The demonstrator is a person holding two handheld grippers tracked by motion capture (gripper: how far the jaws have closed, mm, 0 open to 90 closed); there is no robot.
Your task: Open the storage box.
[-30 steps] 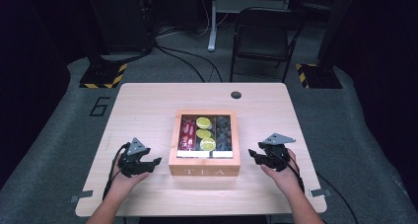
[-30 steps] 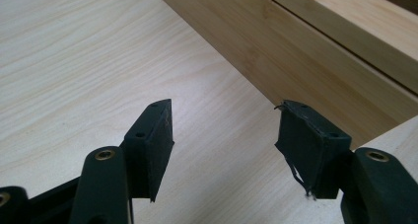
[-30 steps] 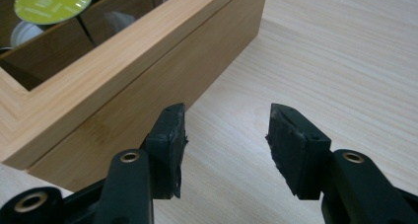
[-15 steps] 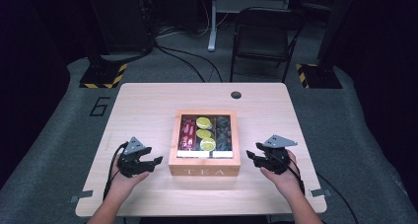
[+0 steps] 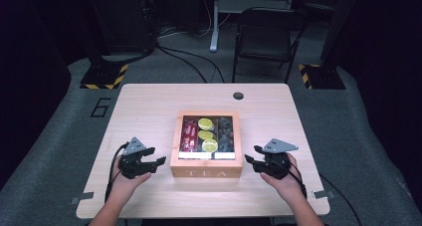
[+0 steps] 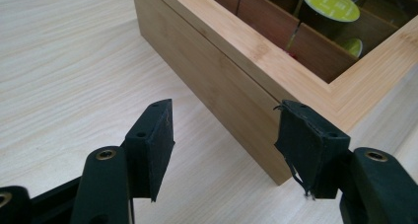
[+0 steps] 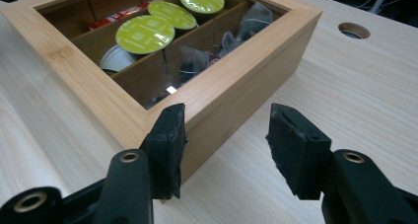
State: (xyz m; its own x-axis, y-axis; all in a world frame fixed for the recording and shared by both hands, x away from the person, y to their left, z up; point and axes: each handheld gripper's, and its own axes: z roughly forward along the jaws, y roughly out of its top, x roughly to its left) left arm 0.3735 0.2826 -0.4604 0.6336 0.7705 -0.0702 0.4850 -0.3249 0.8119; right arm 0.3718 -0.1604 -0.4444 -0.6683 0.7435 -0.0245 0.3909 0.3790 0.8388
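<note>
While the wooden tea box (image 5: 206, 145) sits mid-tabletop (image 5: 149, 101) in the high view, left tongs (image 5: 155, 162) wait at its 9 o'clock, right tongs (image 5: 251, 156) at 3 o'clock. Left gripper view: jaws released, box corner (image 6: 276, 86) just ahead. Right gripper view: jaws released around the near corner (image 7: 217, 110).

tea box (image 6: 256, 76): far end cut by top edge | dark sachets (image 5: 225, 134) right of green pods (image 5: 206, 135): too blurred to identify | box's lower compartments: hidden by front wall
</note>
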